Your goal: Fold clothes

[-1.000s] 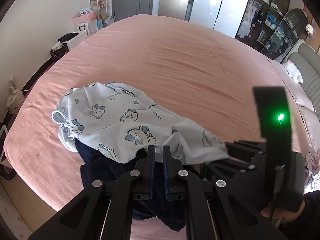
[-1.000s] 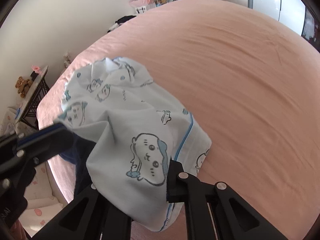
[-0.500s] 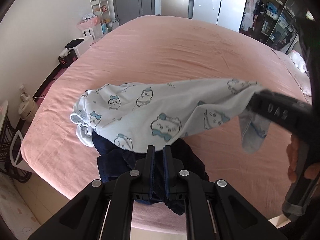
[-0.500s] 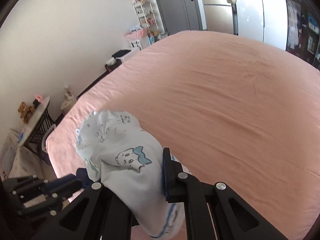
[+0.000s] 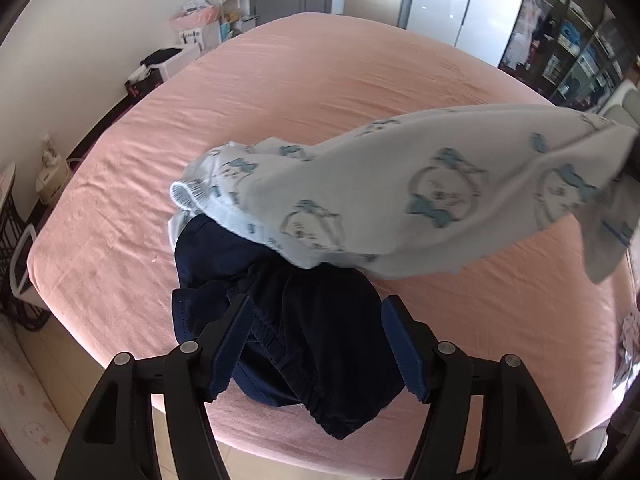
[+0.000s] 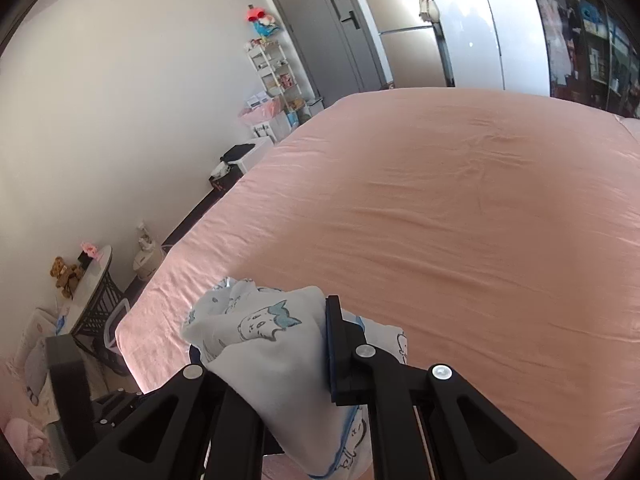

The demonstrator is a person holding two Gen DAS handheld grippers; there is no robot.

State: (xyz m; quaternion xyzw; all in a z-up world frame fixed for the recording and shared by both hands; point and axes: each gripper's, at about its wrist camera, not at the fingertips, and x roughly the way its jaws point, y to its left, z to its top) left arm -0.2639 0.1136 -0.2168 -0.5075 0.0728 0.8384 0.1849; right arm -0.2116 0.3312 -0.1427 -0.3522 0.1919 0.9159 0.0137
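A light blue garment with cartoon prints (image 5: 420, 196) hangs stretched in the air above the pink bed, pulled up to the right. My right gripper (image 6: 276, 340) is shut on a bunch of it (image 6: 260, 332). A crumpled dark navy garment (image 5: 296, 320) lies on the bed near the front edge, partly under the printed one. My left gripper (image 5: 316, 336) is open and empty, its fingers on either side of the navy garment just above it.
The pink bed (image 5: 320, 92) stretches far ahead; its front edge drops to the floor (image 5: 36, 412). A small round table (image 6: 92, 276) and boxes stand left of the bed. Shelves (image 6: 276, 68), a door and a fridge stand at the far wall.
My left gripper has opened and no longer pinches cloth. My right gripper has lifted the printed garment up and to the right, uncovering the navy garment.
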